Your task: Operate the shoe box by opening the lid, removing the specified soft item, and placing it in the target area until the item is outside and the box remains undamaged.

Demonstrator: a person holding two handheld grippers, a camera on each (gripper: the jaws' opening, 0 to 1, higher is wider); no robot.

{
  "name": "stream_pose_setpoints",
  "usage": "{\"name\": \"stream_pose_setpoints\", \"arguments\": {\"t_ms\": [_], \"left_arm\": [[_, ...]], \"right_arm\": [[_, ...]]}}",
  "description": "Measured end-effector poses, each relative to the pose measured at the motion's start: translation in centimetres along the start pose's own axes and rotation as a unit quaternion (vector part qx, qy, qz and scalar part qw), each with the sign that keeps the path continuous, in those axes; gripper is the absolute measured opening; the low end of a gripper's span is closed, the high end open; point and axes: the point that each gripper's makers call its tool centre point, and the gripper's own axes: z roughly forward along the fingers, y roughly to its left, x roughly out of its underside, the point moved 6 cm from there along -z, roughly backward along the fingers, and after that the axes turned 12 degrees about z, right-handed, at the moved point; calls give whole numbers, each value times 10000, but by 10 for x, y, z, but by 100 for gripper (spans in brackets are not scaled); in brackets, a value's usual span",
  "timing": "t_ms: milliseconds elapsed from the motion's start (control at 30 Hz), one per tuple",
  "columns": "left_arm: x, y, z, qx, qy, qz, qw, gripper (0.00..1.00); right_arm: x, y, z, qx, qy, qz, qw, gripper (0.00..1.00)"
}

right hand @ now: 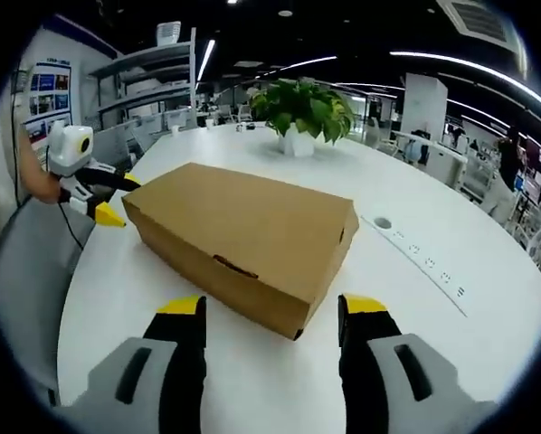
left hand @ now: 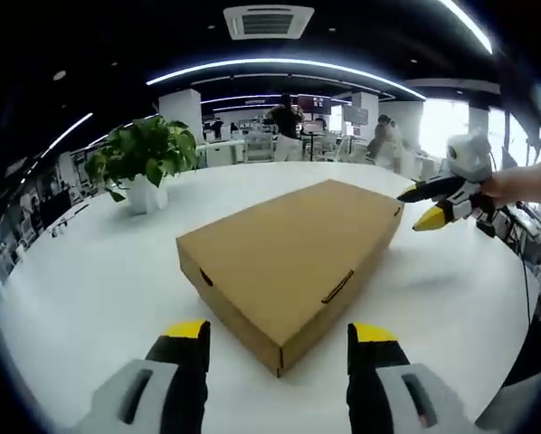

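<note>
Nearest in the left gripper view, the left hand-held gripper (left hand: 280,348) stands with its yellow-tipped jaws spread apart and nothing between them, aimed at the near corner of the shoe box (left hand: 293,258); the right hand-held gripper (right hand: 271,325) is likewise spread and empty, facing the opposite corner. The box lies lid-down-shut in the middle of the round white worktop (left hand: 90,289), well clear of every edge. It is plain corrugated cardboard, so I judge it light and fairly stiff along its edges but easy to dent or tear if a jaw pinches a panel hard; the surface looks matte, not slippery. The lid's lower rim, and the small slot (right hand: 234,267) on the long side, look like the safest places to catch and lift, with the other gripper steadying the base. The soft item is hidden inside, so its feel cannot be told. Farther off, near the worktop's far edge, stands a potted plant (left hand: 144,163) in a white pot.
</note>
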Motion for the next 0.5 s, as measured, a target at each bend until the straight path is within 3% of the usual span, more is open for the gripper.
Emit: {"name": "stream_pose_setpoints", "arguments": {"t_ms": [267, 500], "left_arm": [[-7, -1, 4, -118, -63, -156, 9998, 57], [-10, -7, 10, -130, -41, -168, 9998, 56]], "right_arm": [[-4, -6, 12, -39, 110, -108, 9999, 42], [-3, -7, 14, -147, 217, -75, 9996, 41]]}}
